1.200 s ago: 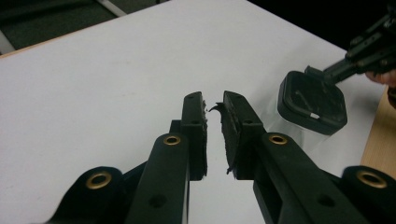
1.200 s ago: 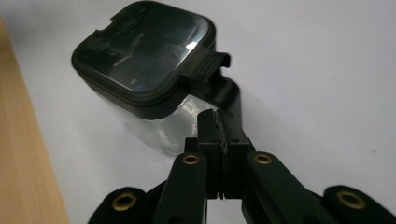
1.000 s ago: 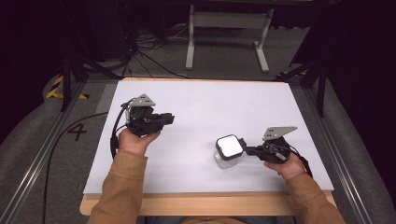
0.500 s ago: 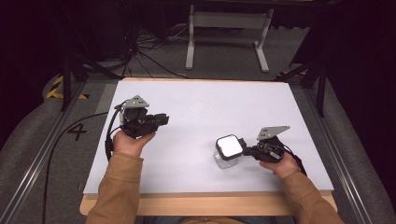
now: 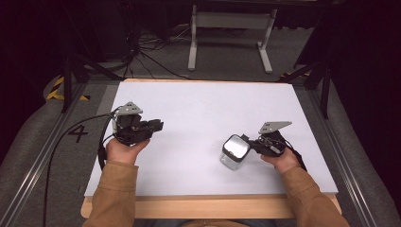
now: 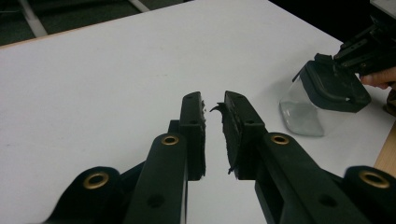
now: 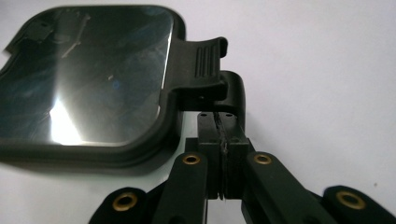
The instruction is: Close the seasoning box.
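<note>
One clear square plastic container w/ black lid (image 5: pixel 235 151) sits on white table (image 5: pixel 203 109), near right front. Right gripper (image 5: pixel 257 144) fingers shut together beside lid's tab. Left gripper (image 5: pixel 158 125) well apart; fingers (image 6: pixel 194 130) slightly apart, holding nothing.

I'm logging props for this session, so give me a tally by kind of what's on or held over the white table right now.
Clear container with black-rimmed lid: 1
Handheld grippers: 2, the left gripper and the right gripper
White table: 1
Total: 4
</note>
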`<state>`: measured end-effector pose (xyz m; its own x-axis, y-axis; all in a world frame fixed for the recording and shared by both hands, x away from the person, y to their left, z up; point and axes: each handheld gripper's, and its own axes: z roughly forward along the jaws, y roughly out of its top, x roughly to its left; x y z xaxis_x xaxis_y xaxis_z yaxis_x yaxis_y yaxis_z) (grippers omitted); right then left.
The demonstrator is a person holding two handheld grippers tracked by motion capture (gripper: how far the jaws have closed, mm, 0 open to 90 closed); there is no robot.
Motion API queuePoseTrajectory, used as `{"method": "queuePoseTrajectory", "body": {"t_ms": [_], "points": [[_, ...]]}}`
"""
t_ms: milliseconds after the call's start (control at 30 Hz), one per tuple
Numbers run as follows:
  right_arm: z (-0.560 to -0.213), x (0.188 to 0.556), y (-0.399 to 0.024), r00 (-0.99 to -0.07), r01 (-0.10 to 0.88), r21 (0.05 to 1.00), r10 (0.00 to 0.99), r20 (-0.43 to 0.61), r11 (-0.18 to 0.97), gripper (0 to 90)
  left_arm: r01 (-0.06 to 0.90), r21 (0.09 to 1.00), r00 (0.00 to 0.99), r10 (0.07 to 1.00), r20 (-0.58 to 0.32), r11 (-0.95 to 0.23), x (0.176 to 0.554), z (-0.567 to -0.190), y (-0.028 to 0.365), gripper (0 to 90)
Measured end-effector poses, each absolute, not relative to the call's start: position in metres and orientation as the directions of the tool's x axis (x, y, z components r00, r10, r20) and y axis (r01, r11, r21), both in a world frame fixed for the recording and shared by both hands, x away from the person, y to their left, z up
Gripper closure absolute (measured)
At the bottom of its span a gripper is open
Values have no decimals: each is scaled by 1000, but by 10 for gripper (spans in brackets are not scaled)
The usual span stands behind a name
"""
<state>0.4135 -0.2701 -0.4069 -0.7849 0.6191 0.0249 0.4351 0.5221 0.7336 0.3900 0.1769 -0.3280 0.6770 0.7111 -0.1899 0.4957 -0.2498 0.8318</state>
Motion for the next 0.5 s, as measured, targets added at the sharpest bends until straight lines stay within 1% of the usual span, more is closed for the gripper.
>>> {"method": "queuePoseTrajectory", "body": {"t_ms": [133, 233, 400, 500], "points": [[-410, 419, -270, -793, 406, 748, 610, 2, 525, 898, 498, 827, 677, 713, -183, -261, 387, -329, 178, 781], [-410, 420, -271, -796, 407, 750, 605, 11, 522, 898, 501, 825, 678, 711, -187, -261, 388, -331, 175, 782], [-404, 414, -282, -775, 421, 748, 631, 3, 513, 896, 495, 799, 711, 687, -146, -342, 394, -336, 156, 795], [-397, 406, -294, -748, 433, 745, 664, -18, 507, 895, 484, 778, 755, 641, -139, -401, 400, -339, 139, 830]]}}
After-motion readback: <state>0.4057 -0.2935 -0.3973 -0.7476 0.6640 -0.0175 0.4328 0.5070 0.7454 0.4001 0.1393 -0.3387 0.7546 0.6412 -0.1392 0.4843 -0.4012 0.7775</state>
